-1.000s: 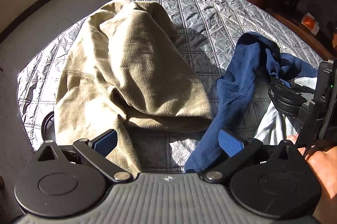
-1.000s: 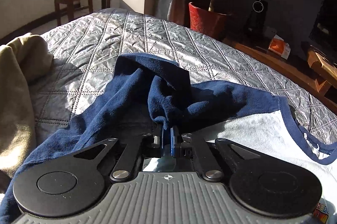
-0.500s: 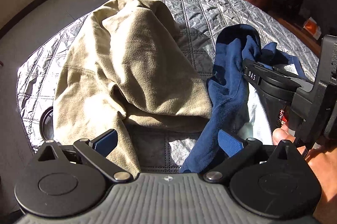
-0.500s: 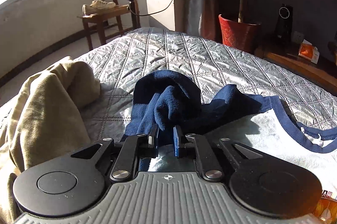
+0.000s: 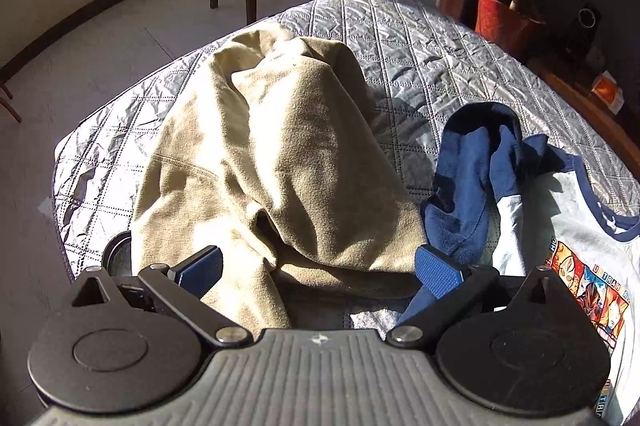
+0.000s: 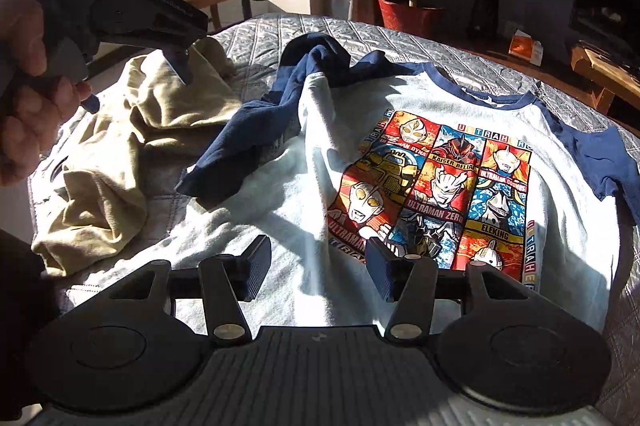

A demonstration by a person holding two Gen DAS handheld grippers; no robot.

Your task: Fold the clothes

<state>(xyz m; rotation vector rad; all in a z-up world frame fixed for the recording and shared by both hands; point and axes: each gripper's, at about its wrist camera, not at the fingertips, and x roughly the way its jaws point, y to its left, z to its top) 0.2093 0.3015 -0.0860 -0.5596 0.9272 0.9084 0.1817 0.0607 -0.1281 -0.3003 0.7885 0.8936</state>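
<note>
Both the left hand-held gripper (image 5: 316,268) and right hand-held gripper (image 6: 318,268) hover spread wide and empty over the bed (image 5: 420,37), where the printed T-shirt (image 6: 400,153) lies face-up with one navy sleeve (image 6: 256,141) crumpled inward, apparently awaiting straightening.

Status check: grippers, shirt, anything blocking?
Left gripper open, right gripper open, both empty. T-shirt face up, navy sleeve crumpled over it. Tan garment heaped alongside.
</note>
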